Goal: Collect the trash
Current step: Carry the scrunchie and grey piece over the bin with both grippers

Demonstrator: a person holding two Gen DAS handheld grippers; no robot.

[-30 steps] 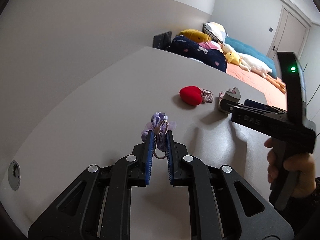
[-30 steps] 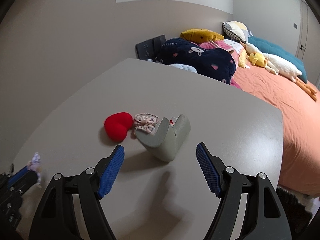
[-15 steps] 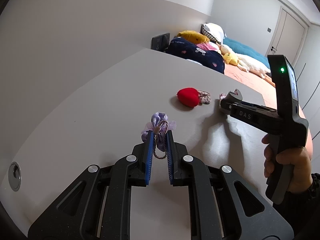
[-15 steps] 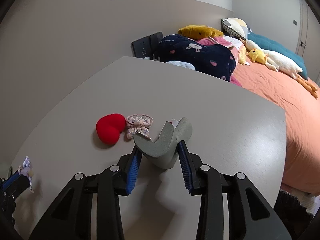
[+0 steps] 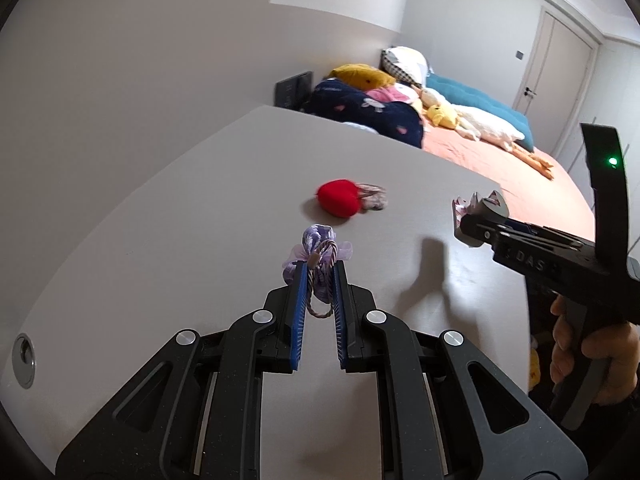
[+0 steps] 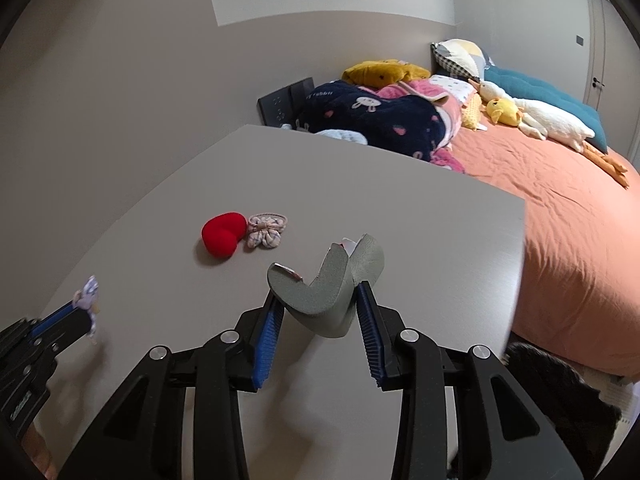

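Two pieces are picked up — the left tongs point(image 5: 320, 280) pinch a purple hair tie point(image 5: 318, 258) at frame centre, the right tongs point(image 6: 318, 312) clamp a curled grey foam scrap point(image 6: 326, 292). On the bench point(image 6: 400, 208), left of centre, a red heart point(image 6: 222, 232) and floral scrunchie point(image 6: 266, 230) remain — no bin shows.
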